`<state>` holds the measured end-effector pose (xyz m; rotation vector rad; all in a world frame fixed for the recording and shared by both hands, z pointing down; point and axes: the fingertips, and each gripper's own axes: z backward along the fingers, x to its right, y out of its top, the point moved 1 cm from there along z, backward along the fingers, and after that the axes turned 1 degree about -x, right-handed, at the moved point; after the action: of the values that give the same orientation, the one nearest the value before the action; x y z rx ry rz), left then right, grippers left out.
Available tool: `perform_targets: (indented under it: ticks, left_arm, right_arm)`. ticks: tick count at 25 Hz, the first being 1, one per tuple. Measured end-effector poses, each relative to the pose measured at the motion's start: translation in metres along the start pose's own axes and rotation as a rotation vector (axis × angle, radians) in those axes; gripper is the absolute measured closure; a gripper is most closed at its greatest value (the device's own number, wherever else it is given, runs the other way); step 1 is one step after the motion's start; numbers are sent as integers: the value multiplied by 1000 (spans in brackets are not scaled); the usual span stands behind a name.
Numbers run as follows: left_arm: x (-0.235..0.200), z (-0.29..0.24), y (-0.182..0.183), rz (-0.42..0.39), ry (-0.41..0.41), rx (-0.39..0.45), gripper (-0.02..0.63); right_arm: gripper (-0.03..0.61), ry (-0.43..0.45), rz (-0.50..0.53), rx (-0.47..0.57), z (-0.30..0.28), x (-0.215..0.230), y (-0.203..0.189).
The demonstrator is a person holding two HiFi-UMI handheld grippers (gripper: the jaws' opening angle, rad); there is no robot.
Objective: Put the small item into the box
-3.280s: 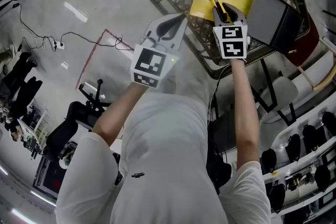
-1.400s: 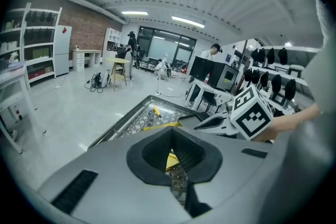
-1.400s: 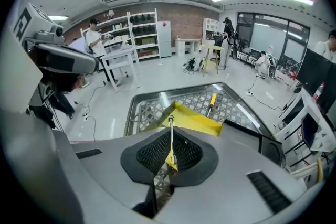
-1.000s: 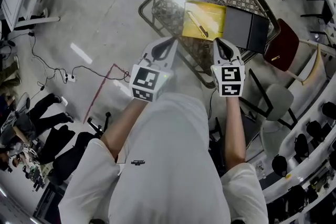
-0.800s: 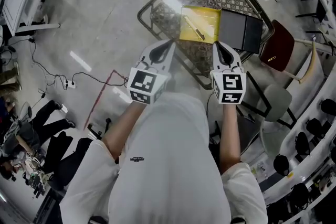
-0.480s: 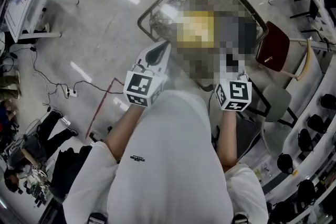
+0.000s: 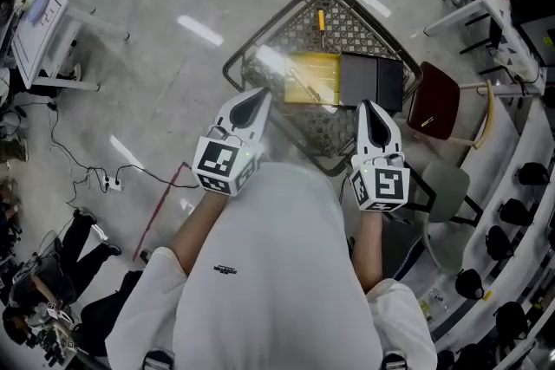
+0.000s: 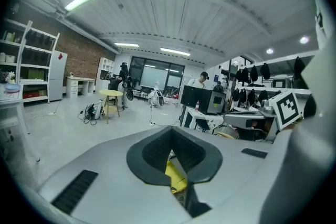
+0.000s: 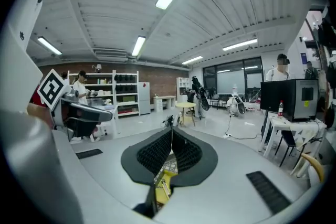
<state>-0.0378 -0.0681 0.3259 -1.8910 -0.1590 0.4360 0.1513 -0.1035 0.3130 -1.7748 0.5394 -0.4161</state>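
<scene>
The yellow box [image 7: 312, 78] is seen open on the mesh table [image 7: 351, 30]. A slim small item [image 7: 319, 89] is made out, only faintly, lying diagonally inside it. In the picture from a few seconds ago the right gripper is stretched over the box with the item at its tips. Now both grippers are drawn back to the near side of the box, well clear of it. The left gripper [image 7: 257, 94] is held with its jaws pressed together on nothing. The right gripper [image 7: 368, 106] is likewise closed and empty, with only the box glimpsed beneath its tips. A dark lid [image 7: 371, 81] is laid against the box's right side, and an orange-handled screwdriver [image 7: 320, 19] is left beyond the box. The placement is judged complete.
</scene>
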Motion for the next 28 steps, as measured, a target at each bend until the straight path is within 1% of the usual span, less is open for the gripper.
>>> perform_targets:
  ticks: [4,11,17,24,28]
  left_arm:
    - [3,4,13,2,-11,35,612]
    - [5,3,22,4,-17,48,612]
    - [9,1,23,-1,-28,42,612]
    - [6,1,20,0,-28,33,612]
    - [9,-3,16,2,-42,23,612]
  right_arm:
    - [577,17,20,24,3,-8,8]
    - [577,35,26,62,6,-14,19]
    - [577,24,19,68,6,-9,21]
    - [578,26,30,72,3,-10,23]
    - [578,34,33,73,1,-11,22]
